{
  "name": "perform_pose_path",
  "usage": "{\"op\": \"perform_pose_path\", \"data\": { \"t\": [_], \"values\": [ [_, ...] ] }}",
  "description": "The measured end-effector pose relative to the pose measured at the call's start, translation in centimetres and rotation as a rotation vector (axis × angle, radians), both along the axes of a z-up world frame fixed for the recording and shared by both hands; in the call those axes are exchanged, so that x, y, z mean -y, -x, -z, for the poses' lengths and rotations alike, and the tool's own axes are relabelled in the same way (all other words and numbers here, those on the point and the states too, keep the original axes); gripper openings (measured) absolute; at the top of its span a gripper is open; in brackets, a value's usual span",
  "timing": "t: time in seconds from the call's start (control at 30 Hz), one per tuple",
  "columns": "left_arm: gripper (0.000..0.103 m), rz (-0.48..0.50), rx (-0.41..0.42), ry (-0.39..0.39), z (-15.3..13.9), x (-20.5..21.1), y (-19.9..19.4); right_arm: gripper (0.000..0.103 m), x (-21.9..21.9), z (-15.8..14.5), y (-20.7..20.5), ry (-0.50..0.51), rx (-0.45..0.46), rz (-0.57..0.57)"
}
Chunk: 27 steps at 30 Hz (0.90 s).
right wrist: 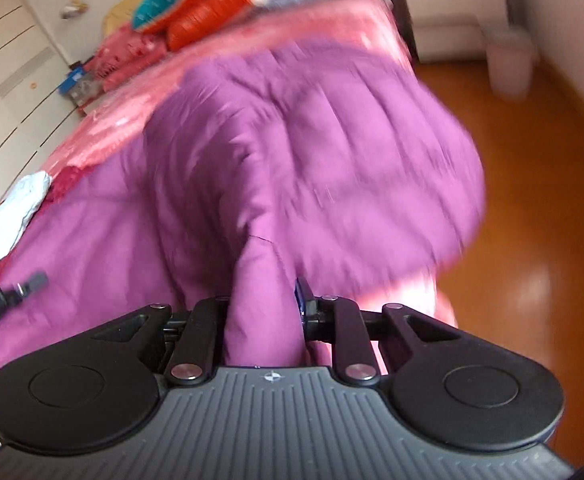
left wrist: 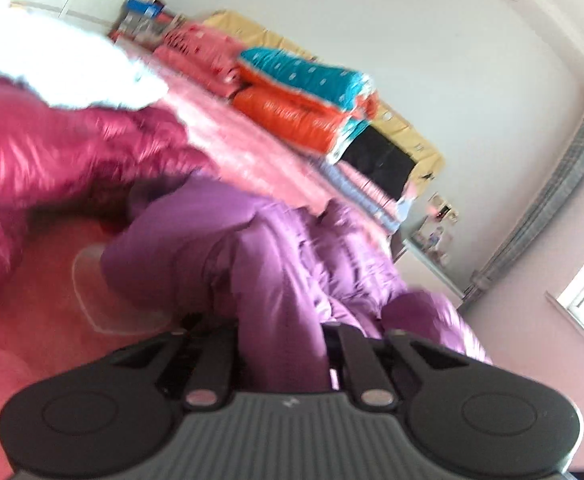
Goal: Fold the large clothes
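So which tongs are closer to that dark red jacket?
Left. The left tongs grip the purple coat beside the red jacket; the right tongs grip it nearer the bed's edge.

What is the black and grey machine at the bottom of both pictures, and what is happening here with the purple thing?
There is no robot. A person holds a two-finger gripping tool in each hand, with a camera on each looking forward along its fingers. One picture comes from the left tool, the other from the right tool. Both are shut on folds of a purple padded coat, which lies on a bed with a pink cover. A dark red shiny coat with white fur trim lies beside it. Folded bedding, orange and blue, is stacked further back. The pictures are blurred.
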<state>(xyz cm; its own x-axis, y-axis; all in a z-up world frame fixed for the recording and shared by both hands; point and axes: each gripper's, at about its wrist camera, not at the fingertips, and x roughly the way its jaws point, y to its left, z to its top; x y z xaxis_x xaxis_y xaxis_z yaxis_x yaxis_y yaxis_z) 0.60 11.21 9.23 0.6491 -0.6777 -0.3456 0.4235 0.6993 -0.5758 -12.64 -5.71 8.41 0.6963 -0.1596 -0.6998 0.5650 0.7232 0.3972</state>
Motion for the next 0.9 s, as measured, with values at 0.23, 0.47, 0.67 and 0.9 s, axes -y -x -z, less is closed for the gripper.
{"op": "perform_pose_path", "data": {
  "t": [0.23,0.47,0.67,0.9],
  "values": [
    [0.007,0.055,0.123,-0.052,-2.9,0.3,6.6,0.024,-1.9,1.6,5.4,-0.151,-0.058,-0.011],
    [0.007,0.152,0.205,-0.170,-2.2,3.3,10.8,0.085,-2.4,-1.0,6.4,0.005,-0.107,-0.006],
    [0.007,0.148,0.171,-0.211,-0.3,3.0,10.3,0.102,-3.9,-5.3,6.2,0.244,-0.121,0.027],
    [0.007,0.144,0.075,-0.203,1.4,2.8,9.3,0.103,-4.8,-10.3,-1.0,0.289,0.005,-0.077]
  ]
}}
